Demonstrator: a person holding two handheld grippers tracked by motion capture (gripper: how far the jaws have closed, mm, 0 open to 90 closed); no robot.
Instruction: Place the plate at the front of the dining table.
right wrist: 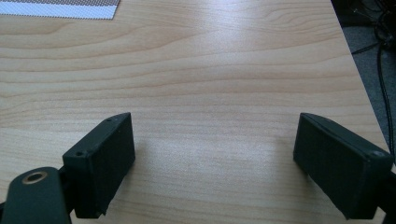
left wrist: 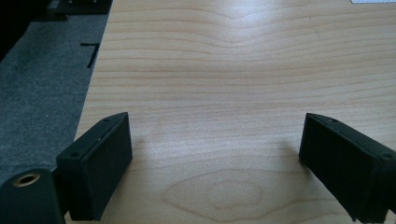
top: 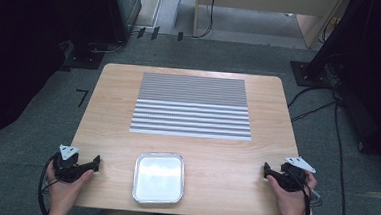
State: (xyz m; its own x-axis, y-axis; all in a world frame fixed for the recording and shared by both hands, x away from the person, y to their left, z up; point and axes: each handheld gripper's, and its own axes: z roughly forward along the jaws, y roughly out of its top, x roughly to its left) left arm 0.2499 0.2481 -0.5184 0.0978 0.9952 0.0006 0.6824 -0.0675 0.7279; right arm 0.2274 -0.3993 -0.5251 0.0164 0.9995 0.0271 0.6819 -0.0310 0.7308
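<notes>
Left tool (top: 96, 163) sits at lower left of the high view on the tabletop (top: 113, 113), jaws spread, nothing between them. Right tool (top: 266, 170) at lower right, jaws also spread and empty. Metal tray (top: 158, 178) lies bottom centre between both, well apart from each. Striped mat (top: 192, 105) lies above it, mid-frame.

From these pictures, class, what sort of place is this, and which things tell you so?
Probably a lab or workshop: a wooden table on grey carpet, loose cables across the floor, dark equipment stands around it, and a person holding two hand-held grippers.
</notes>
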